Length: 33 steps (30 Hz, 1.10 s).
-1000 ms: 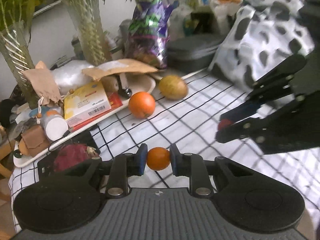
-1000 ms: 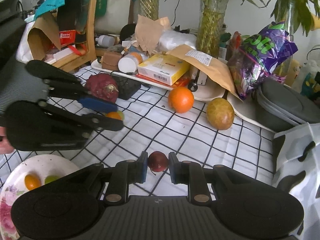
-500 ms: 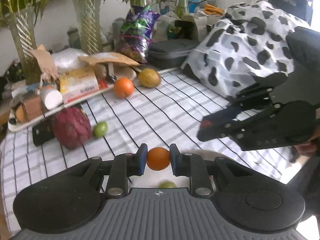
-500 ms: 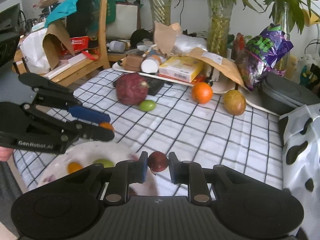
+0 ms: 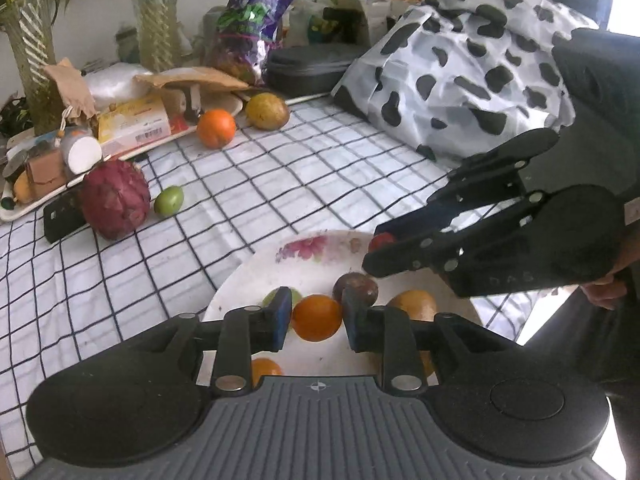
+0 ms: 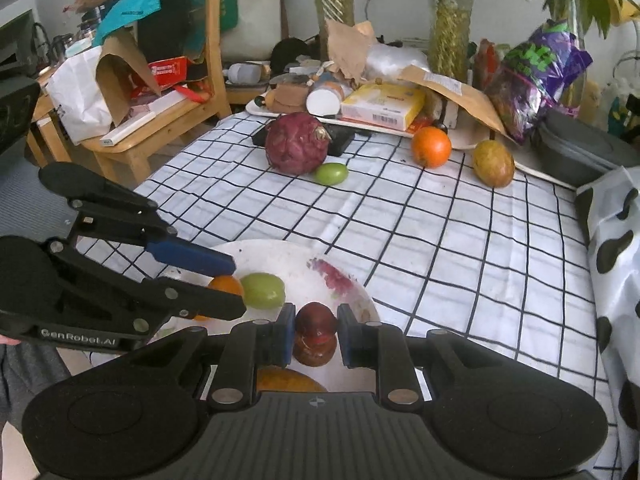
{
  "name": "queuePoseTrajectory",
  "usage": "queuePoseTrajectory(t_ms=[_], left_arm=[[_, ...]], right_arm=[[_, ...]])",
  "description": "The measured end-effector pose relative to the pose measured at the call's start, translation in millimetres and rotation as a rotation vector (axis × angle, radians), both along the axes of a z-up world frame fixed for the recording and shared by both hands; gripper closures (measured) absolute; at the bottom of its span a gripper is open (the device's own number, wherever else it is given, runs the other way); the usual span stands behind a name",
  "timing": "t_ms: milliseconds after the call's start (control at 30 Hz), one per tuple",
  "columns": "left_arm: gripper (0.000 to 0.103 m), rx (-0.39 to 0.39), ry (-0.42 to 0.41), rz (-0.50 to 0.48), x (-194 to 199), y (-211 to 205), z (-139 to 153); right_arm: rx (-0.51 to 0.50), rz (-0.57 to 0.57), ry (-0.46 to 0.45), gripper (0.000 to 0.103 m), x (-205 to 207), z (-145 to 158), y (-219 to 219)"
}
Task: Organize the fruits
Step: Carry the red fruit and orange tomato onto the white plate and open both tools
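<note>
Fruit is to be let down softly: the small orange (image 5: 316, 317) held tight in the left gripper (image 5: 315, 319) and the dark red fruit (image 6: 315, 320) pinched in the right gripper (image 6: 315, 334) are both just above the plate (image 5: 320, 258), so each should be lowered into a bare spot before being let go.

Near half of the plate (image 5: 256, 268) sits under the left gripper (image 5: 316, 316) at the frame's bottom. An orange fruit (image 5: 266, 367) peeks out between its arms, mostly covered. In the right wrist view a yellowish fruit (image 6: 288, 382) is buried under the right gripper (image 6: 314, 334). The cow-print bag (image 6: 616, 248) is cut off at the right edge.
</note>
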<state>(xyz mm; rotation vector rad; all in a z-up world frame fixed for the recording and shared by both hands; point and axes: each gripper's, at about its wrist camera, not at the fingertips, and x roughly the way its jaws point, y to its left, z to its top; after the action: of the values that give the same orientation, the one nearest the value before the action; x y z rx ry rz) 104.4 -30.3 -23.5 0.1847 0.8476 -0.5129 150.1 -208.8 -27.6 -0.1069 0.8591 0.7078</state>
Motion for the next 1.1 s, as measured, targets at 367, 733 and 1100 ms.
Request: queuePoseTrajectory(t_ms=[367, 733, 1100], left_arm=[[0.036, 0.036, -0.012, 0.079, -15.2, 16.3, 7.3], [0.036, 0.007, 0.009, 0.179, -17.4, 37.4, 11.6], [0.036, 0.0, 0.024, 0.213, -34.1, 46.0, 13.3]], right_arm=[[0.043, -0.029, 0.042, 0.08, 2.6, 1.3, 1.1], [0.036, 0.056, 0.02, 0.032, -8.5, 4.3, 19.4], [-0.058, 0.049, -0.081, 0.0, -45.5, 11.4, 11.8]])
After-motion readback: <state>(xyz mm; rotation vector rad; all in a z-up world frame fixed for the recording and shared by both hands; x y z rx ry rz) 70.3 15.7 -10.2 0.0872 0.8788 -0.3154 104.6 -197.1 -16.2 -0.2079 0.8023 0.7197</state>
